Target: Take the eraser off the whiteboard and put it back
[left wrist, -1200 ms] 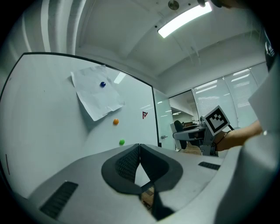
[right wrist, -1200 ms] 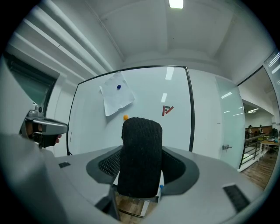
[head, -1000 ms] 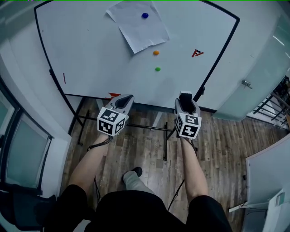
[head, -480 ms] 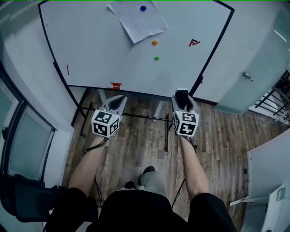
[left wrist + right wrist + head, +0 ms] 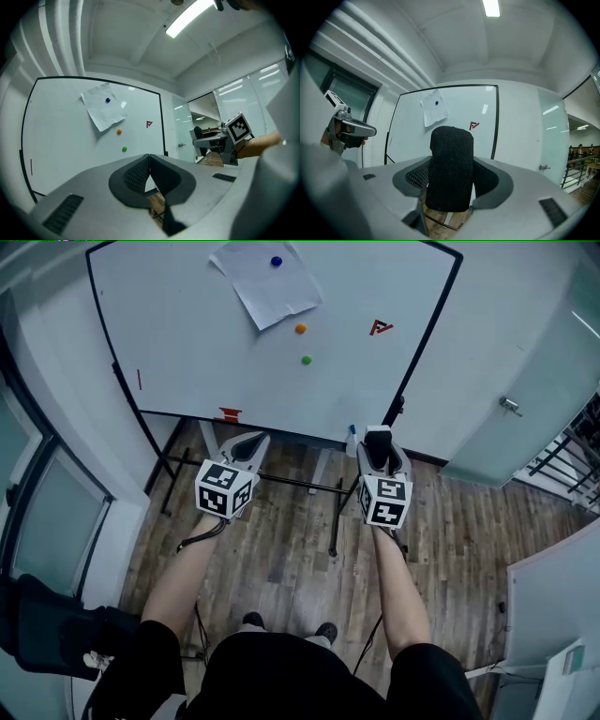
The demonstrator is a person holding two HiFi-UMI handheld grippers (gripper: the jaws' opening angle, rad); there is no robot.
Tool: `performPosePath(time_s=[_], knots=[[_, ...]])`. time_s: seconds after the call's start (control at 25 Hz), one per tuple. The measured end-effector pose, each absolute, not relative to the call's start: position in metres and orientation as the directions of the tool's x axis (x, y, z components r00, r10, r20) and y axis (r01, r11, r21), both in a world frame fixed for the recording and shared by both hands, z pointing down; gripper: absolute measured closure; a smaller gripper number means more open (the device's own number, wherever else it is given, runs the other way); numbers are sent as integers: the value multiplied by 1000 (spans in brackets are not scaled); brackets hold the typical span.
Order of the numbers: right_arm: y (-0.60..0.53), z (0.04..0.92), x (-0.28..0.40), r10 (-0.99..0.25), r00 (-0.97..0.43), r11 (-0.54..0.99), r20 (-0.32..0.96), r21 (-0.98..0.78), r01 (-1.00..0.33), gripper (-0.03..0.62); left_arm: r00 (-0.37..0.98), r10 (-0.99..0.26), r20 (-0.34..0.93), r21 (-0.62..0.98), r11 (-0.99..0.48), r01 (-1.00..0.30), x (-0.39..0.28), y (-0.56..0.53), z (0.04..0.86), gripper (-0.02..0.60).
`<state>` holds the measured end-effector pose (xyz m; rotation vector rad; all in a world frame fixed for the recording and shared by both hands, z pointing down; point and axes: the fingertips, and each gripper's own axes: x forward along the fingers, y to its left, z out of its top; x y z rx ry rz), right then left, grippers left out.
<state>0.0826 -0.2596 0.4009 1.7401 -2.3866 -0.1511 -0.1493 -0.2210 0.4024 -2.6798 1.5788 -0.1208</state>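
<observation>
Though short of the black-edged whiteboard [image 5: 187, 343], the right gripper [image 5: 378, 442] pinches a fuzzy black oblong eraser [image 5: 451, 164]; the left gripper [image 5: 149, 161] is pressed together.

the floor [image 5: 281, 549] is wood plank, streaked brown and grey. pale walls [image 5: 511, 306] rise on every side. to the right stands a frosted glass door [image 5: 534, 427] with a metal lever handle [image 5: 511, 408], and past it a dark railing [image 5: 574, 460]. dark-framed windows [image 5: 52, 549] run along the left. a long strip light [image 5: 190, 18] glows on the white ceiling [image 5: 131, 33].
</observation>
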Motion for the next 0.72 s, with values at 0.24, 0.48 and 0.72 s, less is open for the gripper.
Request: performPosePath(time_s=[0.24, 0.48, 0.72], knots=[[-257, 400, 142, -943, -322, 332, 82, 171, -928, 322, 464, -883, 61, -75, -468, -880, -86, -216, 400, 558], [-251, 416, 193, -938, -331, 344, 103, 159, -925, 322, 452, -890, 58, -74, -455, -887, -35, -209, 401, 558], [-244, 429, 222, -932, -342, 357, 118, 140, -924, 322, 449, -891, 65, -84, -453, -887, -4, -205, 402, 558]])
